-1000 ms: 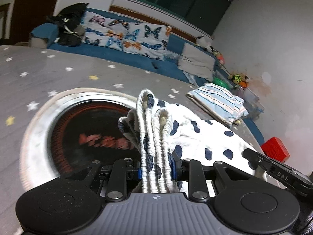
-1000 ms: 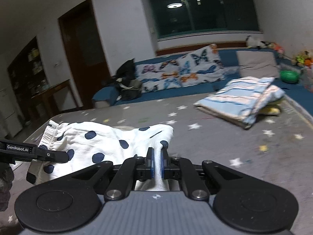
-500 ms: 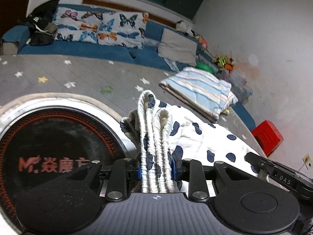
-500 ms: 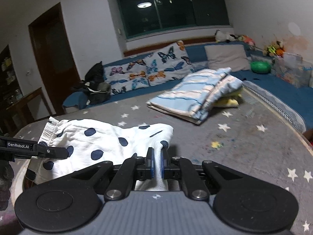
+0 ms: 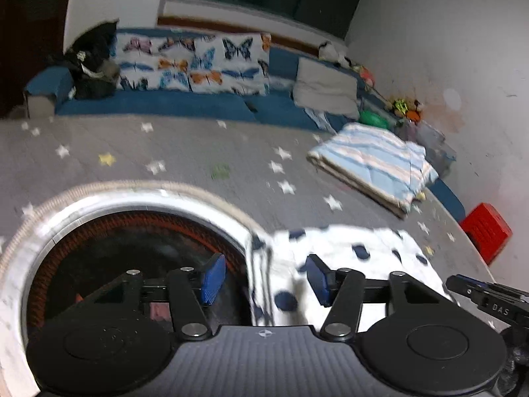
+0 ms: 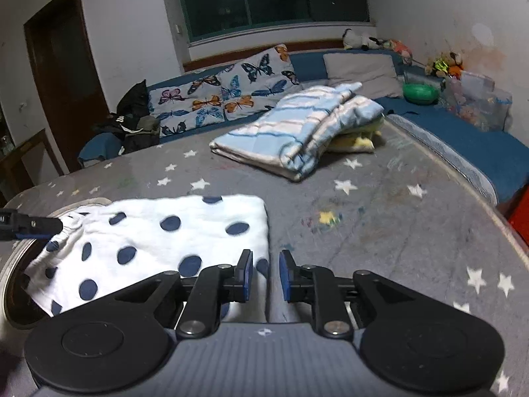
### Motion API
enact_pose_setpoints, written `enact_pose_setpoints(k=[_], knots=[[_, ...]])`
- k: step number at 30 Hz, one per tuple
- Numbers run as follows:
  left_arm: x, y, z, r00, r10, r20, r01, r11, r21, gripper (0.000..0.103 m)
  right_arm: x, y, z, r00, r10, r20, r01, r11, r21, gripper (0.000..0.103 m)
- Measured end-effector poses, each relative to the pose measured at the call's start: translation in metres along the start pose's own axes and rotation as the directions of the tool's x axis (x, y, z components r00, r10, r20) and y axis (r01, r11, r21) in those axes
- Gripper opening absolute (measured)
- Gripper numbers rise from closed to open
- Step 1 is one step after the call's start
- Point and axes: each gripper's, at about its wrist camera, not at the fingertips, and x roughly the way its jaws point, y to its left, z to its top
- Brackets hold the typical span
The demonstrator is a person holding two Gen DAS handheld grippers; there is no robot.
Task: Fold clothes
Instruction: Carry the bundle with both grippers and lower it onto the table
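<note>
A white garment with dark blue dots [image 6: 155, 241] lies folded flat on the grey star-patterned table [image 6: 380, 218]. In the left wrist view the same dotted garment [image 5: 347, 258] rests with its bunched waistband edge between the spread fingers of my left gripper [image 5: 264, 279], which is open and holds nothing. My right gripper [image 6: 266, 276] is open too, its pads a small gap apart at the garment's right front corner, with the cloth released. The tip of the left gripper [image 6: 29, 226] shows at the left edge of the right wrist view.
A folded blue-striped blanket [image 6: 297, 132] lies on the far side of the table. A round dark inset with a silver ring [image 5: 109, 244] sits left of the garment. A blue sofa with butterfly cushions [image 5: 191, 66] runs behind. A red box [image 5: 486, 231] stands beyond the table's right edge.
Both grippers have opened and let go of the dotted garment. It has dropped from a raised bunch to lie flat on the table.
</note>
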Motion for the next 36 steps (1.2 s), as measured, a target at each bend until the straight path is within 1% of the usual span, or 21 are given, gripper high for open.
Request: enact_pose_setpoints(k=[1, 2, 3, 5, 9, 13, 19, 26, 29, 33, 35, 36], knots=[[-0.002, -0.002, 0.002, 1.000, -0.007, 0.009, 0.007, 1.000, 0.011, 0.054, 0.002, 0.002, 0.003, 1.000, 0.010, 0.000, -0.010, 1.000, -0.005, 0.017], [-0.003, -0.005, 0.003, 1.000, -0.020, 0.016, 0.020, 1.000, 0.024, 0.048, 0.004, 0.003, 0.006, 1.000, 0.020, -0.001, -0.020, 1.000, -0.010, 0.017], [-0.005, -0.008, 0.005, 0.999, -0.033, 0.022, 0.033, 0.999, 0.037, 0.046, 0.006, 0.005, 0.009, 1.000, 0.031, -0.002, -0.031, 0.999, -0.014, 0.017], [-0.003, -0.015, 0.006, 0.997, -0.075, 0.018, 0.073, 0.996, 0.059, 0.040, 0.013, 0.011, 0.014, 0.998, 0.057, -0.006, -0.057, 0.998, -0.021, 0.018], [0.010, -0.030, 0.007, 0.990, -0.141, -0.016, 0.142, 0.985, 0.102, 0.037, 0.025, 0.023, 0.023, 0.995, 0.097, -0.012, -0.097, 0.995, -0.033, 0.019], [0.026, -0.043, 0.006, 0.984, -0.172, -0.046, 0.177, 0.972, 0.155, 0.037, 0.040, 0.033, 0.028, 0.992, 0.120, -0.030, -0.121, 0.992, -0.046, 0.025], [0.054, -0.053, 0.007, 0.980, -0.178, -0.084, 0.191, 0.966, 0.177, 0.037, 0.065, 0.039, 0.036, 0.990, 0.131, -0.058, -0.133, 0.990, -0.048, 0.026], [0.077, -0.046, 0.007, 0.982, -0.151, -0.115, 0.170, 0.971, 0.171, 0.037, 0.087, 0.032, 0.037, 0.990, 0.109, -0.092, -0.112, 0.993, -0.031, 0.026], [0.076, -0.045, 0.007, 0.983, -0.149, -0.111, 0.167, 0.972, 0.166, 0.038, 0.087, 0.029, 0.037, 0.989, 0.114, -0.094, -0.117, 0.993, -0.024, 0.027], [0.069, -0.046, 0.006, 0.983, -0.152, -0.101, 0.167, 0.972, 0.165, 0.038, 0.075, 0.031, 0.040, 0.990, 0.116, -0.080, -0.120, 0.992, -0.045, 0.028], [0.064, -0.048, 0.003, 0.983, -0.156, -0.100, 0.171, 0.970, 0.173, 0.038, 0.066, 0.034, 0.040, 0.989, 0.123, -0.076, -0.128, 0.990, -0.059, 0.037], [0.062, -0.049, 0.002, 0.983, -0.158, -0.099, 0.173, 0.969, 0.177, 0.038, 0.061, 0.037, 0.038, 0.989, 0.130, -0.076, -0.135, 0.988, -0.070, 0.037]])
